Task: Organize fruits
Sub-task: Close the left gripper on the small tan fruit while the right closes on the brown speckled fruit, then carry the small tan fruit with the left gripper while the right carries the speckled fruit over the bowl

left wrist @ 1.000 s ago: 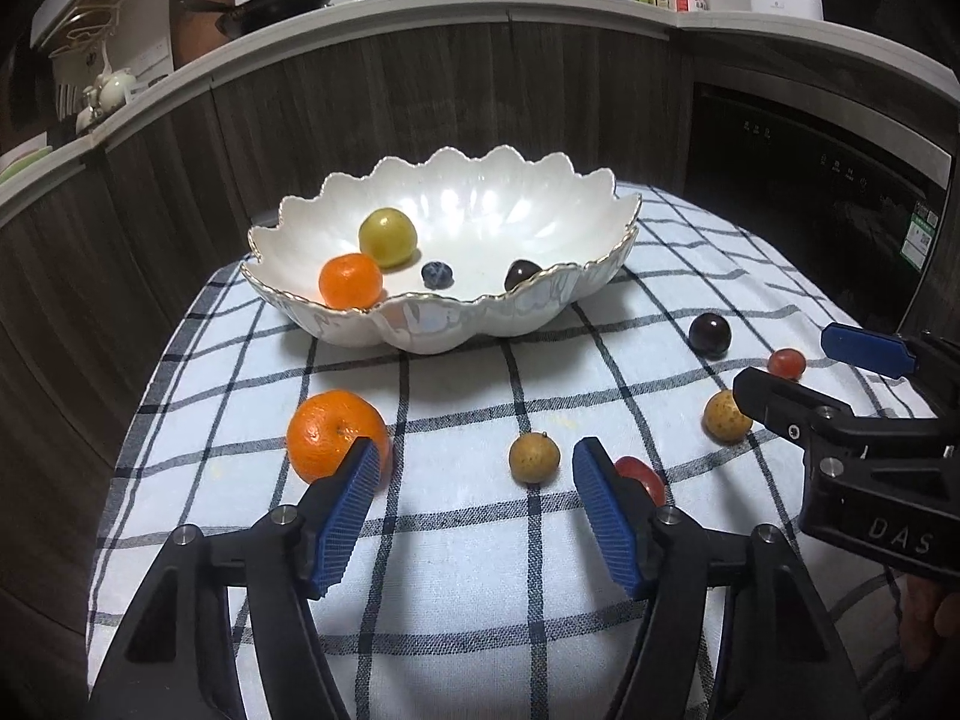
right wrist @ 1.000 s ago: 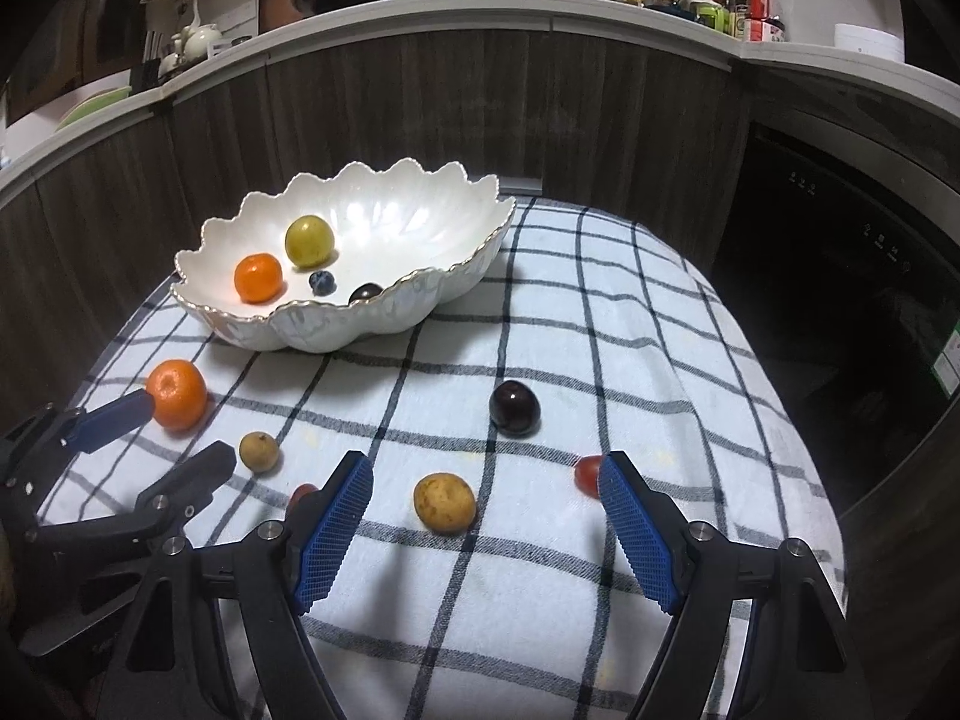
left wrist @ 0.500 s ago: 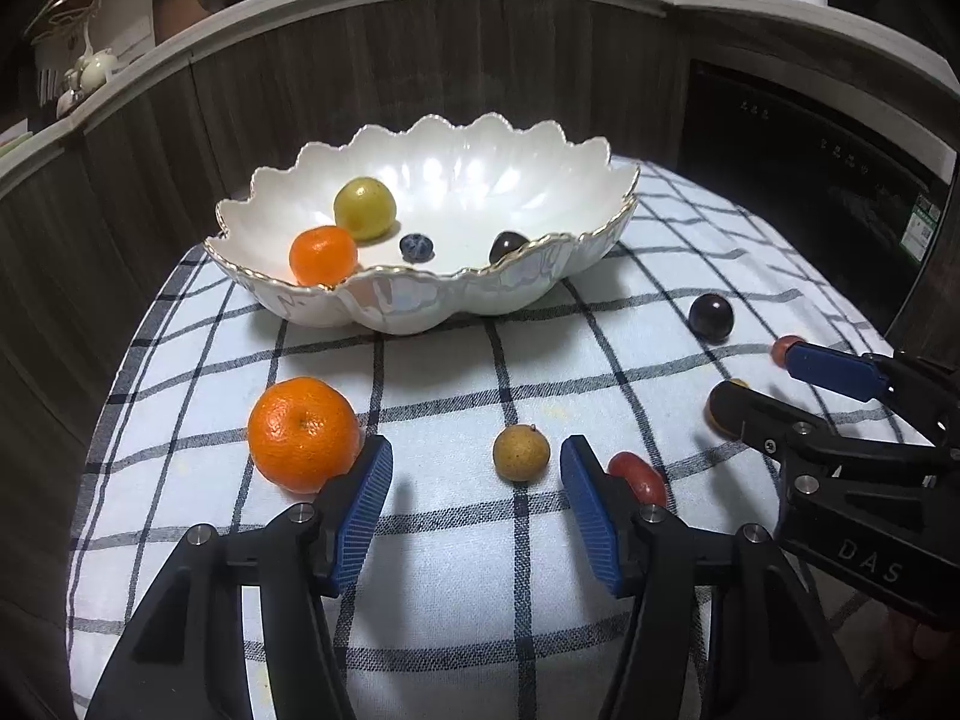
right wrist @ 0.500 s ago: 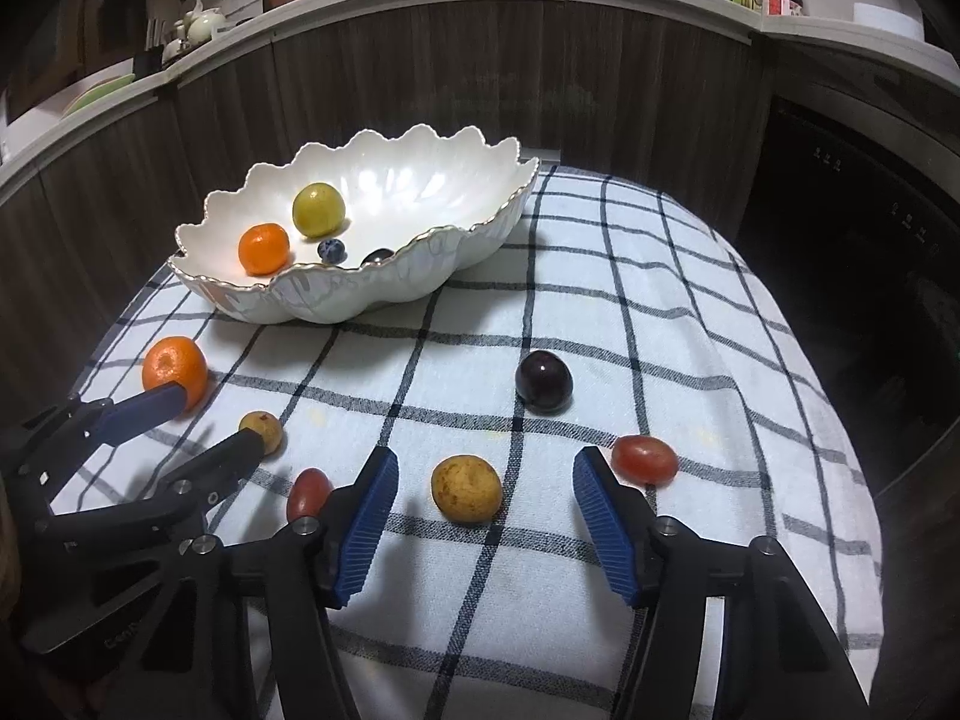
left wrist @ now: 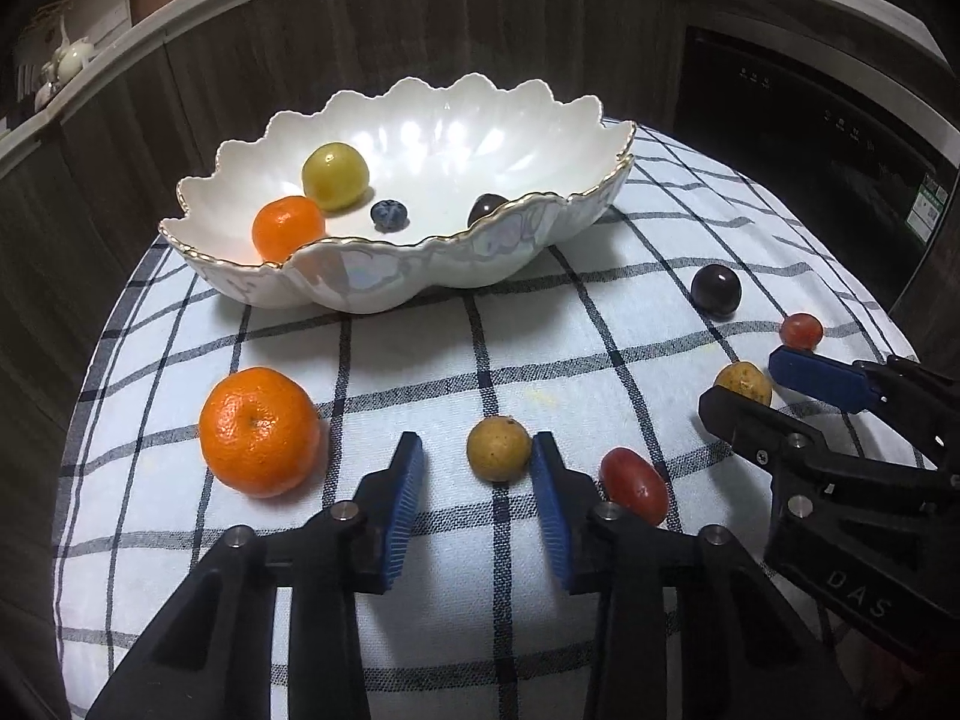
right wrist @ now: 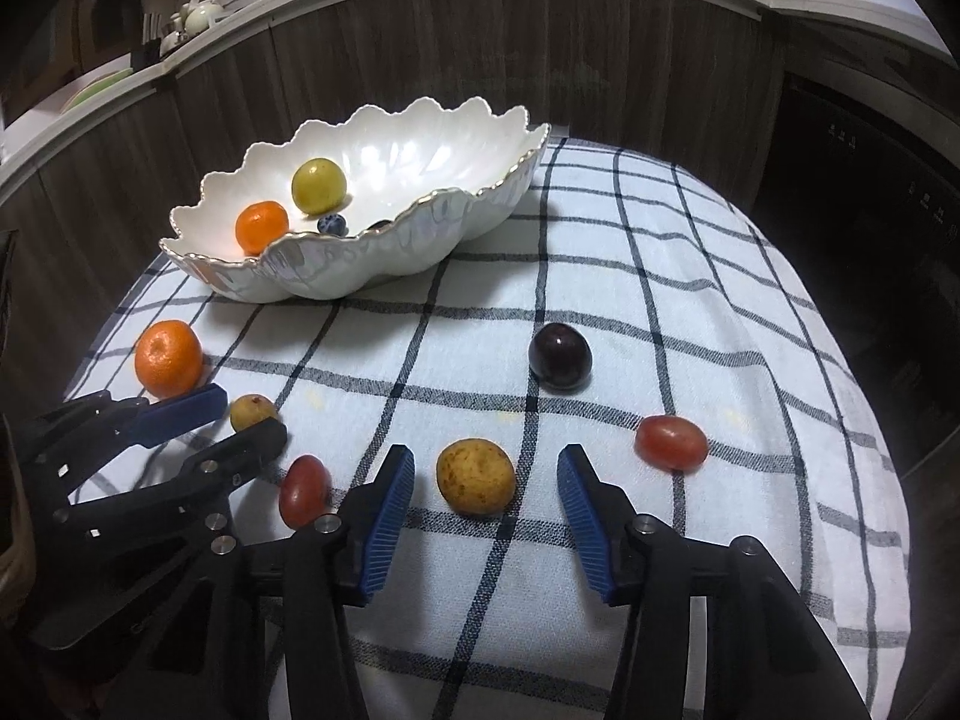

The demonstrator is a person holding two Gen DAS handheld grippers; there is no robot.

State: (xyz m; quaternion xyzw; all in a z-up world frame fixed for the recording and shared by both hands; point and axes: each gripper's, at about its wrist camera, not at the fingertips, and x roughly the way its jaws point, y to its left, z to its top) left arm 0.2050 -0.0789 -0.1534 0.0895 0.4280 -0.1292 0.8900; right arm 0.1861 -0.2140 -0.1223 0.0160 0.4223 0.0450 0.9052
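Note:
A white scalloped bowl holds a small orange, a yellow-green fruit, a blueberry and a dark fruit. On the checked cloth lie a big orange, two small brown fruits, two red grapes and a dark plum. My left gripper is open, its right pad touching one brown fruit. My right gripper is open around the other brown fruit.
The round table's cloth drops off at the edges on all sides. A dark wood counter front curves behind the bowl, with a dark appliance at the right. The two grippers sit close side by side near the front edge.
Both grippers have moved forward and down toward the cloth and their jaws have narrowed. Each now has a small brown fruit between its pads.

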